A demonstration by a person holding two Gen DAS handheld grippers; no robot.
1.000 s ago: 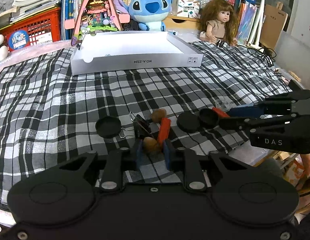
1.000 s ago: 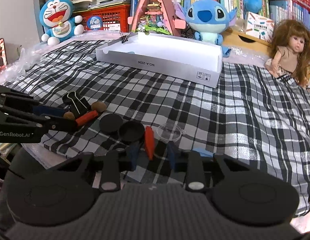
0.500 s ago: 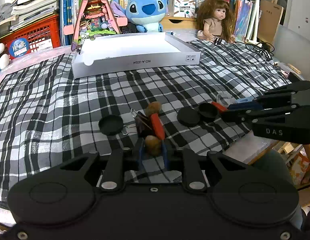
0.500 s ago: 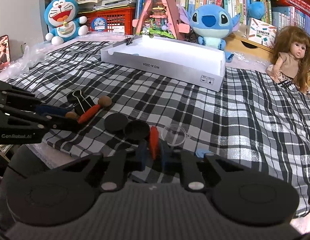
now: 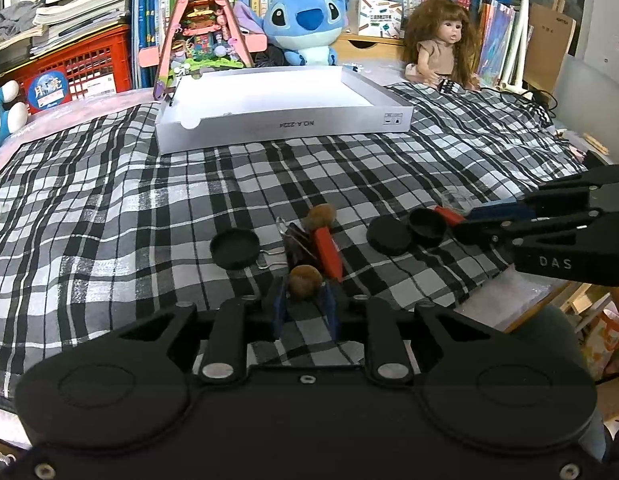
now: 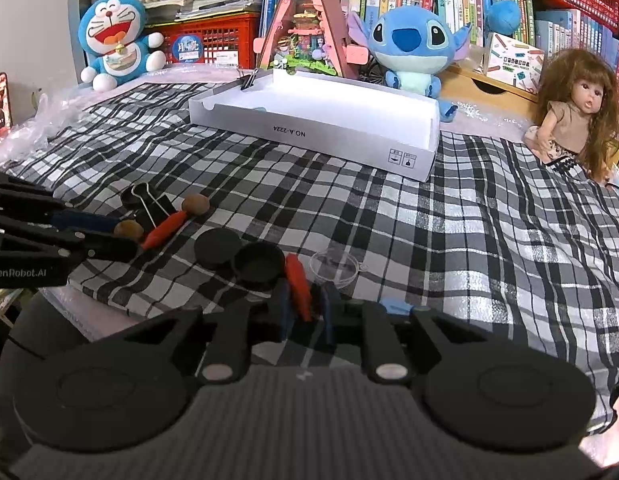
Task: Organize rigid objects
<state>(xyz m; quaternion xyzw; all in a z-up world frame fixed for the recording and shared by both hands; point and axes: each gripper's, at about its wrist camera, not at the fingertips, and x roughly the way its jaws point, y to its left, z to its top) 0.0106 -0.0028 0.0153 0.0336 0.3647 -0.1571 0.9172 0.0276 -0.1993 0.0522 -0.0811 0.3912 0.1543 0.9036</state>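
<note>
My left gripper (image 5: 304,304) is shut on the brown ball end (image 5: 305,277) of a red dumbbell-shaped toy (image 5: 327,246), which lies across a black binder clip (image 5: 295,242). The toy also shows in the right wrist view (image 6: 165,229). My right gripper (image 6: 303,310) is shut on a red stick (image 6: 297,286) beside a black cup-shaped lid (image 6: 258,266) and a flat black disc (image 6: 217,247). A clear plastic cup (image 6: 335,270) lies just right of it. The white box (image 5: 285,110) stands open at the far middle of the checked cloth.
Another black disc (image 5: 234,248) lies left of the binder clip. A Stitch plush (image 5: 305,24), a doll (image 5: 441,44), a pink triangular model (image 5: 205,28) and a Doraemon plush (image 6: 117,40) stand behind the box. The table's front edge (image 6: 109,304) is close under both grippers.
Both grippers have closed: the left on the toy's brown ball, the right on the red stick. Both have risen slightly and the view has pulled back.
</note>
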